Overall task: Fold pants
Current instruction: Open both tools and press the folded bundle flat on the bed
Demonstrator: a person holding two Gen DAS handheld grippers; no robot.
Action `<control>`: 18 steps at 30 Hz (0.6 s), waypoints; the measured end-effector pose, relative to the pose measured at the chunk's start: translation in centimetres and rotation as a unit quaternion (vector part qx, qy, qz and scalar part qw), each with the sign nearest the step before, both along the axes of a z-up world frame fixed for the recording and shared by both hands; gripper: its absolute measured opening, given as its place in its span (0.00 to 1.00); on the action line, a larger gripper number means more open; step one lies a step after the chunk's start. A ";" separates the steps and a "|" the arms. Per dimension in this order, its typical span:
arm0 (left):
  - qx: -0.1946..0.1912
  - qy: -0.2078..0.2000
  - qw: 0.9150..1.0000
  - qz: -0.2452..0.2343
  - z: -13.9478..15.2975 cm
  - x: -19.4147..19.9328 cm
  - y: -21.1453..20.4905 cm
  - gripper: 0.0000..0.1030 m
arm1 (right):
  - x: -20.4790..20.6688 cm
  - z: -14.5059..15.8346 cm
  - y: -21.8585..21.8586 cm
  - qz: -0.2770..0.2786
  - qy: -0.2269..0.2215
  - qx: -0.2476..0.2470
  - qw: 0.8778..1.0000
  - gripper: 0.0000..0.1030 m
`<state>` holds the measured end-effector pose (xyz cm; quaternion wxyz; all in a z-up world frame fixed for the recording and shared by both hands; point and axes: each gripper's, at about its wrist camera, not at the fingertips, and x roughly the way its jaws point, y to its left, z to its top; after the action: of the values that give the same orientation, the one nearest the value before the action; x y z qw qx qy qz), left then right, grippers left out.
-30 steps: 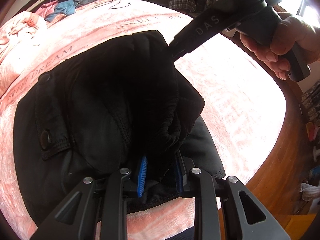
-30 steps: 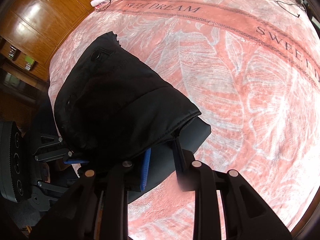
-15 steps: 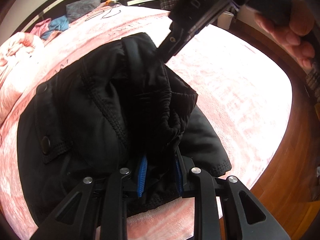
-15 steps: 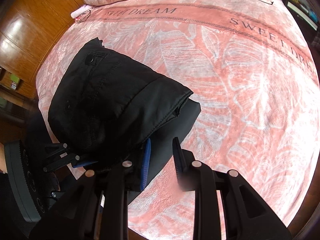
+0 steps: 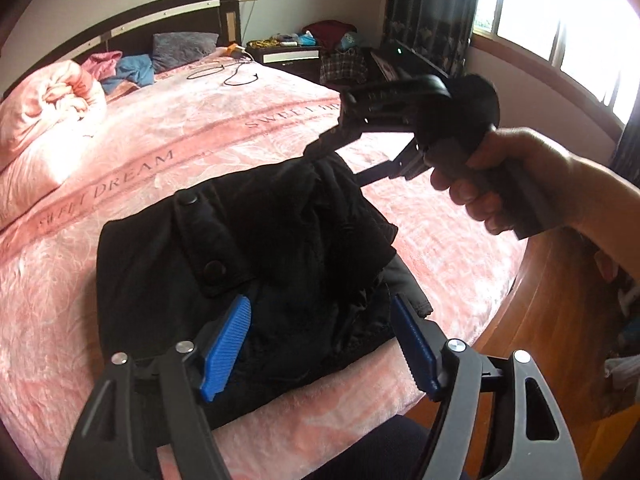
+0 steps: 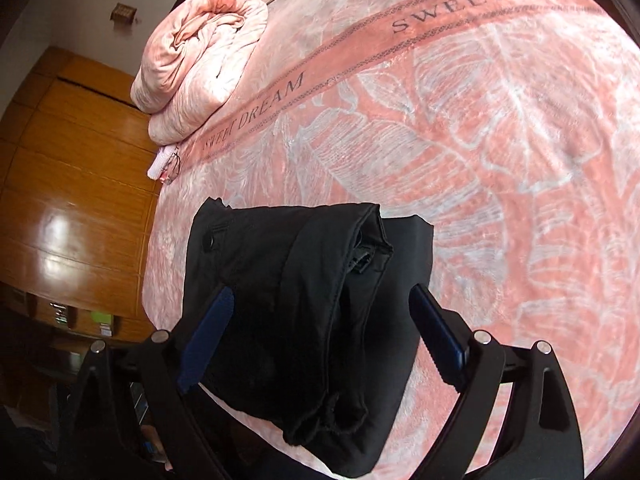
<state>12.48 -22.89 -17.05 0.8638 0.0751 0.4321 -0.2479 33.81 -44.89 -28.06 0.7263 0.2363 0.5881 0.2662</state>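
Note:
The black pants [image 5: 248, 264] lie folded into a thick bundle on the pink bedspread [image 5: 168, 148], near the bed's front corner. They also show in the right wrist view [image 6: 304, 300], with a snap-button pocket flap on top. My left gripper [image 5: 320, 344] is open and empty, its blue pads either side of the bundle's near edge, just above it. My right gripper [image 6: 320, 328] is open and empty above the bundle. In the left wrist view the right gripper's body [image 5: 404, 120] hangs over the far edge of the pants, held by a hand.
A rolled pink quilt [image 6: 200, 52] lies at the bed's head end, with pillows and clothes [image 5: 132, 66] by the headboard. A black cable [image 5: 224, 72] lies on the bedspread. Wooden floor [image 5: 552, 320] lies beside the bed, and wooden panels [image 6: 72, 184] stand on its other side.
Both grippers have opened and let go of the pants, then pulled back and up. The lifted fold now rests on the bundle on the bed.

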 end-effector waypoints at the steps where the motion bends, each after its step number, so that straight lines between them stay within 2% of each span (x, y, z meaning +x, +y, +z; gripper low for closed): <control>1: -0.009 0.007 1.000 0.010 -0.1 0.2 1.4 0.71 | 0.4 -0.6 0.2 -0.006 0.005 0.006 1.000 0.87; 2: -0.017 0.015 1.000 0.021 -0.2 0.5 2.7 0.71 | 0.7 -1.2 0.5 -0.008 0.009 0.012 1.000 0.76; 3: -0.022 0.023 0.999 0.033 -0.5 0.8 4.0 0.71 | 0.9 -1.6 0.8 -0.001 0.012 0.022 1.000 0.41; 4: -0.024 0.028 0.998 0.043 -0.6 1.0 5.2 0.71 | 1.0 -1.5 1.1 0.009 0.014 0.028 0.999 0.28; 6: -0.031 0.038 0.996 0.069 -0.7 1.9 8.1 0.71 | 0.6 -0.4 0.7 0.009 -0.004 0.029 1.000 0.12; 8: -0.044 0.049 0.993 0.095 -1.1 3.0 10.9 0.71 | 0.1 0.1 -0.9 -0.010 -0.007 0.052 0.999 0.10; 11: -0.047 0.066 0.989 0.125 -2.5 5.1 13.7 0.71 | -0.4 -2.7 -3.2 -0.047 0.028 0.053 0.997 0.13; 12: -0.049 0.078 0.987 0.135 -3.0 5.7 14.4 0.71 | -0.6 -3.7 -3.5 -0.058 0.040 0.047 0.996 0.22; 13: -0.051 0.090 0.984 0.143 -3.5 6.1 14.7 0.71 | -0.7 -4.2 -3.6 -0.066 0.042 0.048 0.996 0.25; 14: -0.052 0.101 0.982 0.148 -4.0 6.4 15.2 0.71 | -1.1 -3.9 -3.9 -0.075 0.043 0.064 0.994 0.38; 15: -0.053 0.106 0.981 0.154 -4.4 6.6 15.6 0.71 | -1.7 -3.2 -4.3 -0.083 0.037 0.085 0.992 0.68; 16: -0.054 0.108 0.980 0.158 -4.6 6.6 16.1 0.71 | -2.6 -2.1 -4.7 -0.093 0.021 0.095 0.991 0.76; 17: -0.053 0.110 0.979 0.162 -4.8 6.6 16.4 0.71 | -3.9 -0.8 -5.1 -0.100 -0.002 0.092 0.991 0.80; 18: -0.056 0.113 0.978 0.165 -5.1 6.7 16.8 0.72 | -5.1 -0.1 -5.3 -0.102 -0.008 0.083 0.991 0.80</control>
<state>19.14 -6.09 -22.17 0.8412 -0.0743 0.5188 -0.1328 28.75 -50.16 -28.15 0.7324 0.3522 0.5309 0.2403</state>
